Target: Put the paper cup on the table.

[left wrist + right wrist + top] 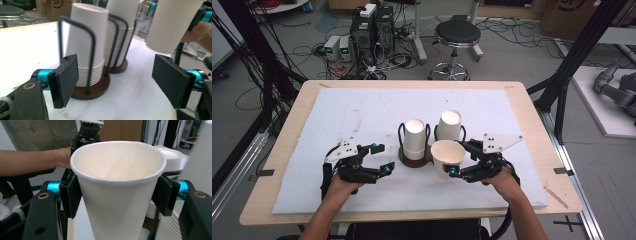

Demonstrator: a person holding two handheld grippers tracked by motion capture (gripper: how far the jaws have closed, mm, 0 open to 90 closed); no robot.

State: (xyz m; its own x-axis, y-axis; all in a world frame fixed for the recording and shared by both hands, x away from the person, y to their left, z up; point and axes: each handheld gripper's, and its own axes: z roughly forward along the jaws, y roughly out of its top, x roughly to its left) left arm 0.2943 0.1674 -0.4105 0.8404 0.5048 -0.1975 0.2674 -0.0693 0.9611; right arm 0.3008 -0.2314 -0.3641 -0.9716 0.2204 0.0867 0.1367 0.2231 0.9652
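**Listener:** What is in front of you right now?

**Operator:** I see a table under a white mat [362, 115]. Near its middle stand two stacks of upside-down paper cups, each kept upright in a black wire holder on a round dark base. The left stack [415, 140] and the right stack [450, 125] stand just beside each other.

**Listener:** And your grippers?

**Operator:** My right gripper [455, 159] is clamped on a single paper cup [447, 157], one pad on each side of its wall. The cup is tipped so its open mouth faces back toward me, and it sits just in front of the right stack. I judge it is held by the wall so the mouth stays free. My left gripper [381, 159] has its jaws wide apart, with nothing between them, pointing toward the left stack, probably ready to steady it.

**Listener:** How much room do you have?

**Operator:** Plenty of bare mat lies to the left and toward me. The tight spot is the wire hoops [77, 50] rising around the stacks, close to the held cup. The right edge of the table is near my right hand.
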